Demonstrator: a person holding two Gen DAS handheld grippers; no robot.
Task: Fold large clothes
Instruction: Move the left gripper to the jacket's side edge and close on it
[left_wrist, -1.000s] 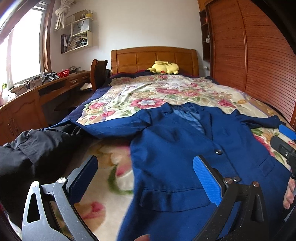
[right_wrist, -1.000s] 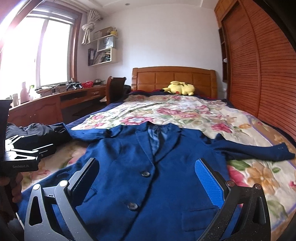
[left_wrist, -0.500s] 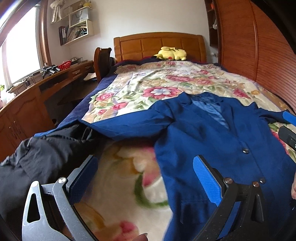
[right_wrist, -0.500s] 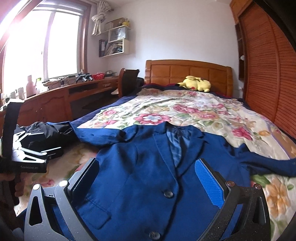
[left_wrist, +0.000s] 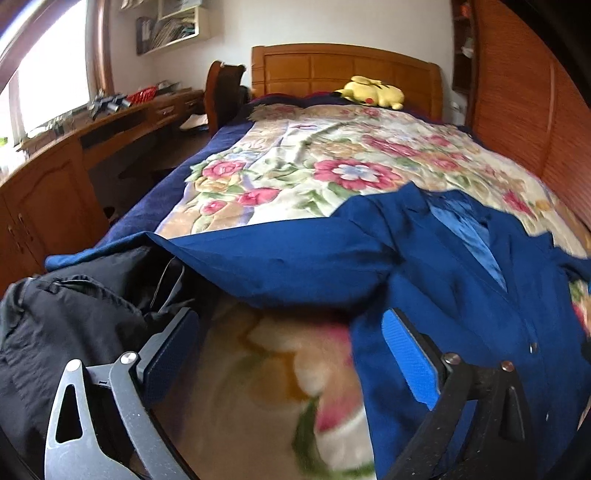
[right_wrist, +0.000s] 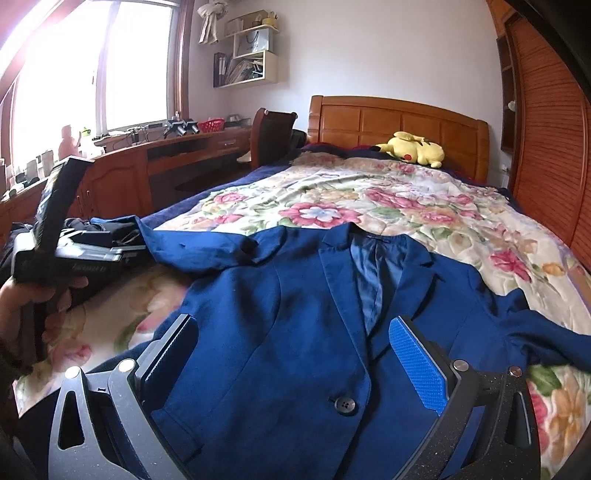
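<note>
Leftmost, a wooden desk (right_wrist: 155, 162) runs under the bright window, and just beside the bed's near left edge a heap of black clothing (left_wrist: 70, 325) lies crumpled, its top touching the end of the blue blazer's outstretched sleeve (left_wrist: 266, 258). Above the floral blanket (left_wrist: 295, 162), between that heap and the blazer body, hangs the left gripper (left_wrist: 291, 354) with its jaws spread wide and nothing between them; from the right wrist view it shows as a dark body held in a hand (right_wrist: 22, 299) at the far left. Further right, the blue blazer (right_wrist: 295, 306) lies face up and spread flat across the near part of the bed, collar pointing toward the headboard (right_wrist: 399, 122), lapels open over a shiny lining, one dark button (right_wrist: 345, 405) visible on the front, and its other sleeve trailing off to the right over the blanket. Over the blazer's chest hovers the right gripper (right_wrist: 295, 365), jaws likewise wide apart and empty, the blue pads (right_wrist: 417, 362) clear of the cloth. Far back, a yellow plush toy (right_wrist: 413, 147) rests against the headboard, and slatted wooden wardrobe doors (right_wrist: 546, 147) close off the right side.
</note>
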